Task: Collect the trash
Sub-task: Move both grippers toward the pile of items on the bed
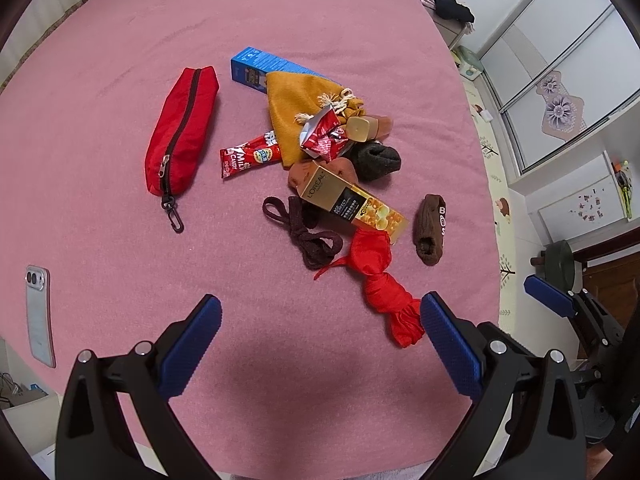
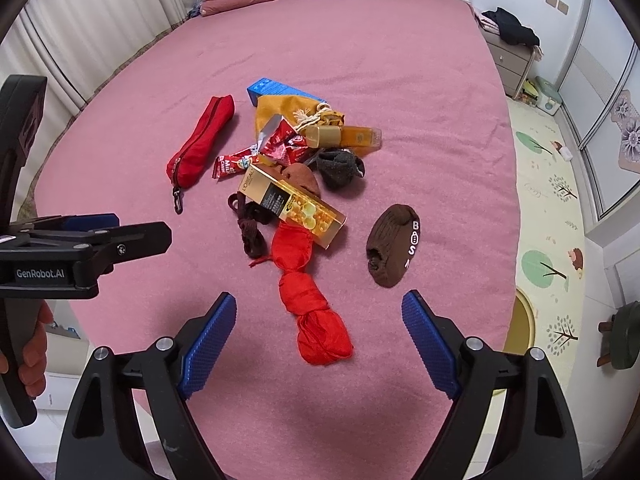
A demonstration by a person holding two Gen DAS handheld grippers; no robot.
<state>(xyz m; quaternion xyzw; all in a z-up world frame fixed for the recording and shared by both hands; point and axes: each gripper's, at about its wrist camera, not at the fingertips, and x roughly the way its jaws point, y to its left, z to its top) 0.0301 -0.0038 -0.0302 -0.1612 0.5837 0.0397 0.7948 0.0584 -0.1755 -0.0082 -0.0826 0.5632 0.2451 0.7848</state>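
Two fisheye views, each mounted just behind a pair of tongs and aimed steeply down along the blue fingers onto a pink bed (image 1: 120,60).

Left wrist view: set low over the near edge of the bed, facing the headboard end, left tongs (image 1: 320,320) filling the bottom, right tongs (image 1: 548,300) caught at the right margin.

Right wrist view: placed beside it to the right, same heading, right tongs (image 2: 318,316) at bottom, left tongs (image 2: 92,224) entering from the left margin.

Shared ground: the bedspread, the central clutter with gold carton (image 1: 352,204) and red bundle (image 2: 308,300), wardrobe side of the room.
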